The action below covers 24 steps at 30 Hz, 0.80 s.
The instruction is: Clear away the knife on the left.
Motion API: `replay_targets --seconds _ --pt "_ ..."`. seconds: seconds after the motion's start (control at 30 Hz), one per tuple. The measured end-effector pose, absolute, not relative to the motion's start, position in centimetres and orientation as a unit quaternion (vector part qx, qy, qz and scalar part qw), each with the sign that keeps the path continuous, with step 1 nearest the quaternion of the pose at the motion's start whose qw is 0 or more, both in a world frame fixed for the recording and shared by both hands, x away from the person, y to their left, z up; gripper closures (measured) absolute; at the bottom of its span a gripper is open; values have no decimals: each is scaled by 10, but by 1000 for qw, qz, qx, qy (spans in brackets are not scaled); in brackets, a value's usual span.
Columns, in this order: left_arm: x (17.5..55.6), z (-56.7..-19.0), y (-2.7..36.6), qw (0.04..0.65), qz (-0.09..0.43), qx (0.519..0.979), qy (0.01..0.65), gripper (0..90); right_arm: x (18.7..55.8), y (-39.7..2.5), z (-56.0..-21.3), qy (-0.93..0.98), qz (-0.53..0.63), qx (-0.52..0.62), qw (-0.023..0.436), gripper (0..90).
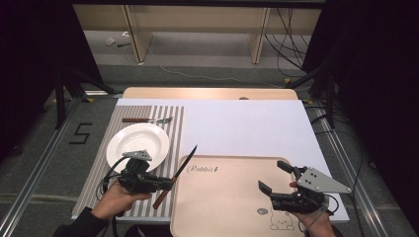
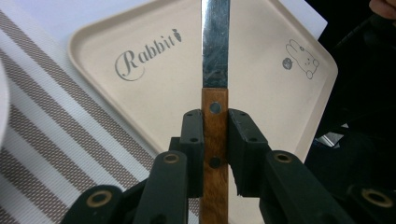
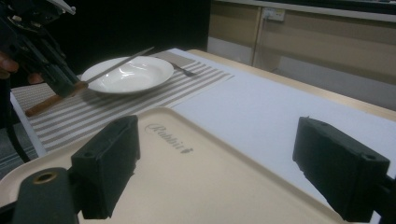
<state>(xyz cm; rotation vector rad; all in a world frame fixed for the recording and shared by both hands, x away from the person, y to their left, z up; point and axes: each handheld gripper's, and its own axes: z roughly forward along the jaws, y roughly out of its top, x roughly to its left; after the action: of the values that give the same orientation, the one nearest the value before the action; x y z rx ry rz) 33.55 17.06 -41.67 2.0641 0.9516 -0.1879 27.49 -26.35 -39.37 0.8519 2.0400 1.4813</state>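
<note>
The left hand-held gripper grasps the knife by its wooden handle, above the striped mat just beside the tray, blade toward the plate. The right hand-held gripper is released, wide open over the tray.

Open tray, crowded mat

The tray lies bare, open to approach from above. On the striped mat, the plate and the fork behind it block low passes; the white sheet beyond lies open.
</note>
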Motion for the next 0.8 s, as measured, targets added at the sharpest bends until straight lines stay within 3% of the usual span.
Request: replay_targets --seconds 0.8 --pt "338 -432 125 398 -127 825 380 765 275 -264 -394 745 541 311 237 158"
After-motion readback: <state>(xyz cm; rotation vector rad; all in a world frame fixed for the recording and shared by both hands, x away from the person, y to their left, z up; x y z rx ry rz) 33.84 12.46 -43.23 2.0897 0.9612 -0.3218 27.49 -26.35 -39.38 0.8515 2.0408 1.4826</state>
